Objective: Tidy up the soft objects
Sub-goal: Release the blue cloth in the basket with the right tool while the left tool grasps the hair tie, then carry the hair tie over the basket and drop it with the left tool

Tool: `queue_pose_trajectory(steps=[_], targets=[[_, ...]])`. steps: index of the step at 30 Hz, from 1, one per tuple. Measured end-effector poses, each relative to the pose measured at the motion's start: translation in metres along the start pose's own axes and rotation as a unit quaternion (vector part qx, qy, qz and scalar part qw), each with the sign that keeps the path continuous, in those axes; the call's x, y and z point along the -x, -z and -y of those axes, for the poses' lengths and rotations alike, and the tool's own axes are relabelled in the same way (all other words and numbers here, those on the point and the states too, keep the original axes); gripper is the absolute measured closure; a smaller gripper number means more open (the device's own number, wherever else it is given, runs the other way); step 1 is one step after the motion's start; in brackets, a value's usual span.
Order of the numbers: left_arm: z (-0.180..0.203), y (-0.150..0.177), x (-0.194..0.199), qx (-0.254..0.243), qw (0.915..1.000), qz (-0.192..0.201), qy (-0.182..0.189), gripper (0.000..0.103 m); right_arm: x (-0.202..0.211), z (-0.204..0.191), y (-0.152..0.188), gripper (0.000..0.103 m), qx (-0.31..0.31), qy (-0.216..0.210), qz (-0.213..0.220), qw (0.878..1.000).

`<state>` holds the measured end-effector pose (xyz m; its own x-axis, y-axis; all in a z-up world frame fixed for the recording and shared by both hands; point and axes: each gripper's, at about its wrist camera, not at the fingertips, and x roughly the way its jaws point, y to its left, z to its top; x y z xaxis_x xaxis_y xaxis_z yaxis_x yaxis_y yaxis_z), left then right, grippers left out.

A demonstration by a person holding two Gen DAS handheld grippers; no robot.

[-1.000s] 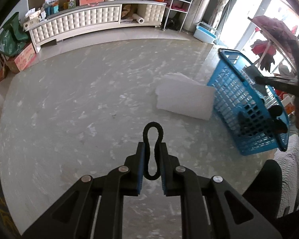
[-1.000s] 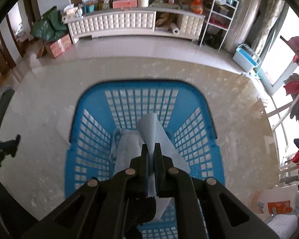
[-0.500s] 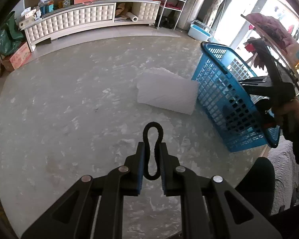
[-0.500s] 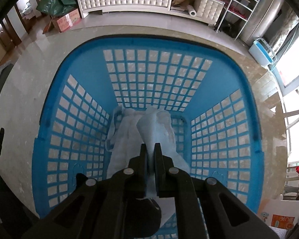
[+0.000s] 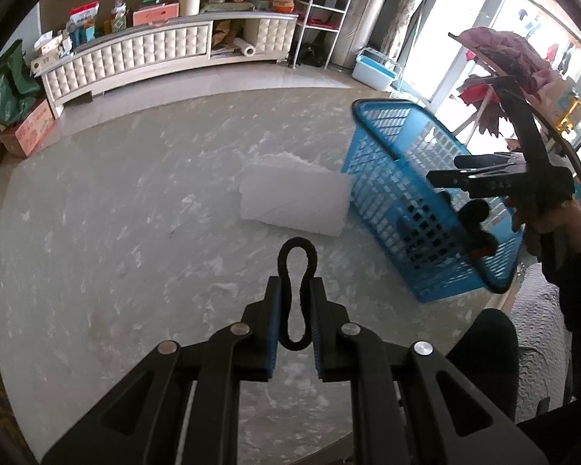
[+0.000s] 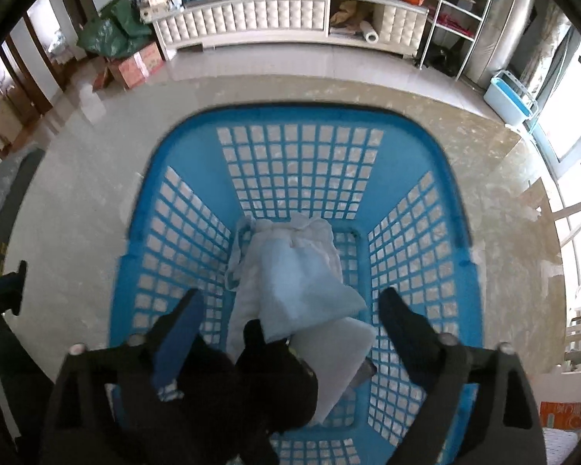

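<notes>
My left gripper (image 5: 295,290) is shut on a black fabric loop (image 5: 296,267) and holds it above the marble floor. A blue lattice basket (image 5: 406,190) stands to its right, with a folded white cloth (image 5: 292,199) on the floor beside it. My right gripper (image 6: 290,304) is open above the basket (image 6: 302,162). A pale blue cloth (image 6: 300,290) lies loose in the basket on white cloths (image 6: 329,360), beside black items (image 6: 275,379). The right gripper also shows in the left wrist view (image 5: 445,172), over the basket.
A long white cabinet (image 5: 143,58) with clutter lines the far wall. A metal shelf rack (image 5: 321,11) and a small blue tub (image 5: 373,71) stand at the back right. A drying rack with clothes (image 5: 499,54) is at the right. Green bags and boxes (image 6: 124,46) sit back left.
My right gripper has opened and let go of the pale blue cloth, which now lies in the basket. It has risen a little. My left gripper still holds the black loop.
</notes>
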<state>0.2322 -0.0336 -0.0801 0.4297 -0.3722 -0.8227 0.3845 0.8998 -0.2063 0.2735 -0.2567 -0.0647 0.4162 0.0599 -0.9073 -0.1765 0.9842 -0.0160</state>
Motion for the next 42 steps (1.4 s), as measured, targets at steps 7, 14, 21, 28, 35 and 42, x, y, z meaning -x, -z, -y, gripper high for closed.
queue_pose_trajectory(steps=[7, 14, 21, 28, 35, 42], targets=[[0.036, -0.010, 0.017, -0.032, 0.9994, 0.013, 0.010, 0.091, 0.047, -0.004, 0.026, 0.000, -0.011, -0.002, 0.033, 0.999], [0.073, -0.028, 0.023, -0.063, 0.9975, 0.019, 0.025, 0.091, 0.073, 0.004, 0.058, 0.000, -0.018, 0.012, 0.056, 0.998], [0.108, -0.050, 0.019, -0.091, 0.9951, 0.014, 0.035, 0.091, 0.083, 0.021, 0.079, 0.000, -0.044, 0.007, 0.083, 0.996], [0.142, -0.074, -0.006, -0.123, 0.9914, -0.002, 0.045, 0.091, 0.082, 0.033, 0.091, 0.000, -0.062, 0.008, 0.098, 0.993], [0.171, -0.095, -0.047, -0.154, 0.9868, -0.028, 0.040, 0.091, 0.075, 0.046, 0.095, 0.000, -0.072, 0.014, 0.099, 0.992], [0.186, -0.112, -0.094, -0.173, 0.9826, -0.059, 0.031, 0.091, 0.071, 0.055, 0.097, 0.000, -0.082, 0.011, 0.098, 0.992]])
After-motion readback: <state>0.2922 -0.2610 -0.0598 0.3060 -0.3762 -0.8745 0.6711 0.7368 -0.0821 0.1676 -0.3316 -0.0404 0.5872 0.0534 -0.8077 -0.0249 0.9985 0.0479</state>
